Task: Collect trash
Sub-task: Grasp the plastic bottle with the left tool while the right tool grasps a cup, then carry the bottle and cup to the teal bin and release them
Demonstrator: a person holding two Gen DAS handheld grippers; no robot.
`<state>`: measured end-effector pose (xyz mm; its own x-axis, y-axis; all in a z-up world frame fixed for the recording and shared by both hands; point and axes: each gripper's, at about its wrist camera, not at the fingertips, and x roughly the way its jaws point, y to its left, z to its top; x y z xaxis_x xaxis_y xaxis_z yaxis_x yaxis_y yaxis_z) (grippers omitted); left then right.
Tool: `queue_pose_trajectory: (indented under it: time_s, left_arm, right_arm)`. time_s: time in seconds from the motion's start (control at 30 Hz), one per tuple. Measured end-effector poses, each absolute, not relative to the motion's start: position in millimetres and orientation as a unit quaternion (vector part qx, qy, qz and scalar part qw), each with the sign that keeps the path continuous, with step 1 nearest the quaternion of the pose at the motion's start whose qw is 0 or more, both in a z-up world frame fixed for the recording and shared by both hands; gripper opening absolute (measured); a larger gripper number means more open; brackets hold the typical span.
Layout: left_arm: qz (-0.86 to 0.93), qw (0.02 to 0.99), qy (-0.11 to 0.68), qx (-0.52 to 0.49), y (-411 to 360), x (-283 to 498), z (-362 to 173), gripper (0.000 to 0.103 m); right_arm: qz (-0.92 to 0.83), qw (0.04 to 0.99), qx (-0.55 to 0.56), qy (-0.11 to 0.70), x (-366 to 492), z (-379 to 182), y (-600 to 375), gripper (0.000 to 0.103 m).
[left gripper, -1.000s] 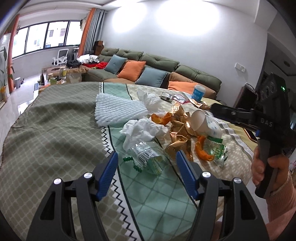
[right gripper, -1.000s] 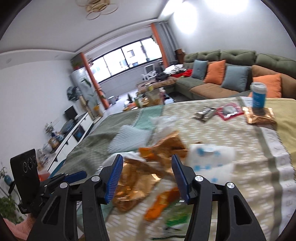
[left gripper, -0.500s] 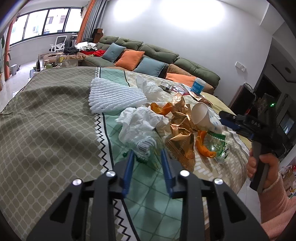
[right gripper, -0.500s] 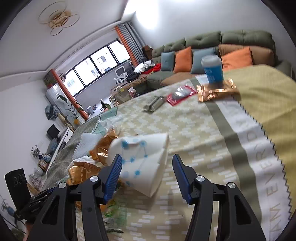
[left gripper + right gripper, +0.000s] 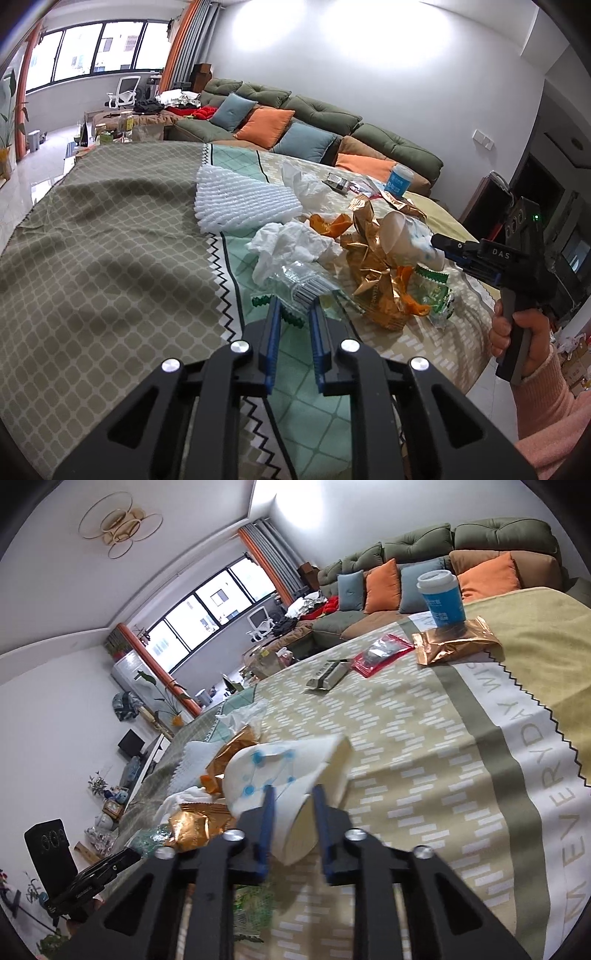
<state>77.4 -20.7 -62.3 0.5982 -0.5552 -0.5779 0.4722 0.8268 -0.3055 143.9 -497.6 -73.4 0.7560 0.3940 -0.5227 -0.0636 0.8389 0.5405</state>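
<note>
Grasping step: left gripper point(image 5: 294, 314) is closing on the clear wrapper point(image 5: 295, 282); right gripper point(image 5: 294, 805), at three o'clock, is closing, apparently squeezing the paper cup point(image 5: 291, 775). Next: lift both clear.

2 grippers point(image 5: 294, 314), 2 cups point(image 5: 295, 775), 3 orange cushions point(image 5: 264, 123).

Bare tablecloth point(image 5: 92, 258) leftward; trash pile point(image 5: 373, 258) crowding the right.
</note>
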Motion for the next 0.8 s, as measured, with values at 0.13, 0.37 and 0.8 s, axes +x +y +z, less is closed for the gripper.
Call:
queue_pose_trajectory:
  time_s: [0.13, 0.37, 0.8]
  left_arm:
    - [-0.285, 0.895, 0.337, -0.063, -12.8, 72.8, -58.7, 0.016]
    - [-0.272, 0.902, 0.328, -0.072, 2.2, 68.4, -52.8, 0.016]
    - [-0.260, 0.914, 0.298, -0.089, 29.3, 53.0, -35.7, 0.016]
  right_arm:
    - [0.140, 0.905, 0.244, 0.318, 142.0, -67.7, -492.5, 0.008]
    - [0.159, 0.913, 0.221, 0.305, 139.5, -53.4, -476.1, 0.003]
    - [0.197, 0.925, 0.182, 0.270, 136.0, -18.6, -441.3, 0.003]
